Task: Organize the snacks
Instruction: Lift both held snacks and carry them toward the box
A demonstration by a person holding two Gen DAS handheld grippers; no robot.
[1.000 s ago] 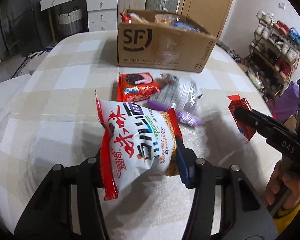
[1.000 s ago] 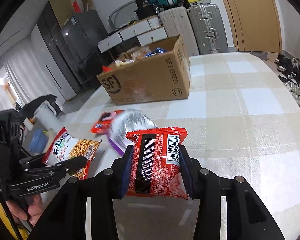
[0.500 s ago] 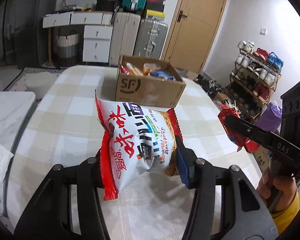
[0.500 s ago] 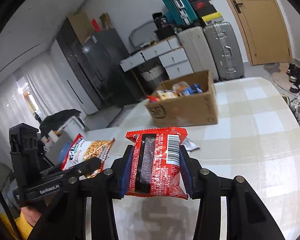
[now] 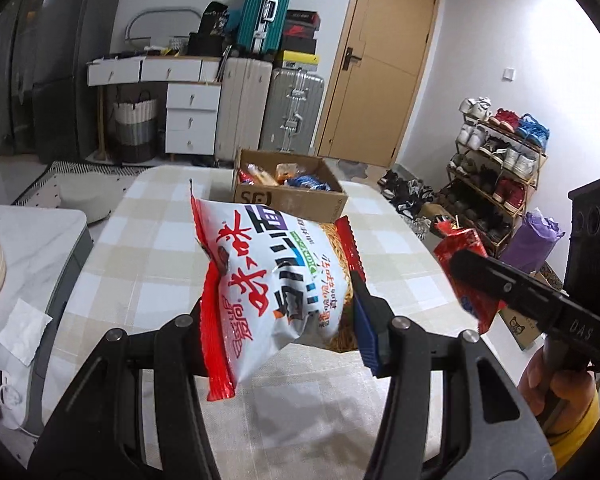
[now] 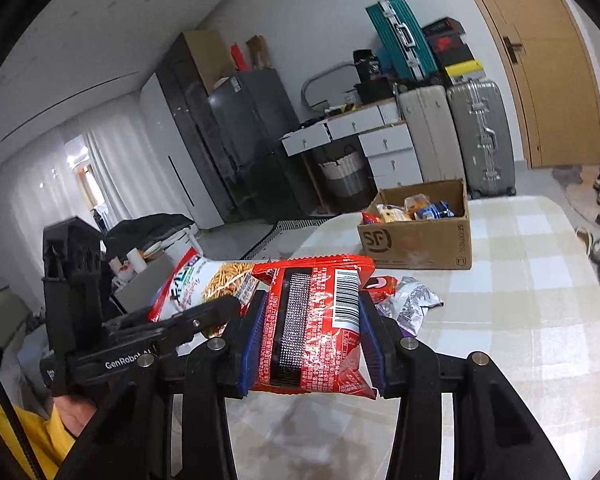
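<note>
The left hand-held gripper (image 5: 278, 316) is clenching a white noodle bag (image 5: 268, 280), and its left pad is sitting hidden behind the bag's red edge, so only the blue right pad is showing. The bag is hanging in the air over the near part of the bench (image 5: 148, 240), tilted, its long axis running from the near lower corner up toward the far left, the print reading sideways. It is covering the near wall of the box (image 5: 300, 200), so the box's logo is only half showing. The right hand-held gripper (image 6: 310, 332) is grasping a red packet (image 6: 312, 320) between both blue pads; the packet is standing upright with its back seam and barcode facing the camera, its long axis running up and down, and its lower edge is overlapping the gripper body. From the left wrist view that packet (image 5: 464, 264) is partly blocked by the black finger in front of it. The box (image 6: 416, 240) is sitting open at the far end of the bench, snacks inside too small to name. Behind the red packet, on the bench, a silver-purple wrapper (image 6: 412, 304) and a red cookie pack (image 6: 380, 286) are lying touching each other, the cookie pack mostly hidden. A hand (image 5: 556, 388) in a yellow sleeve is cut off at the right edge.
</note>
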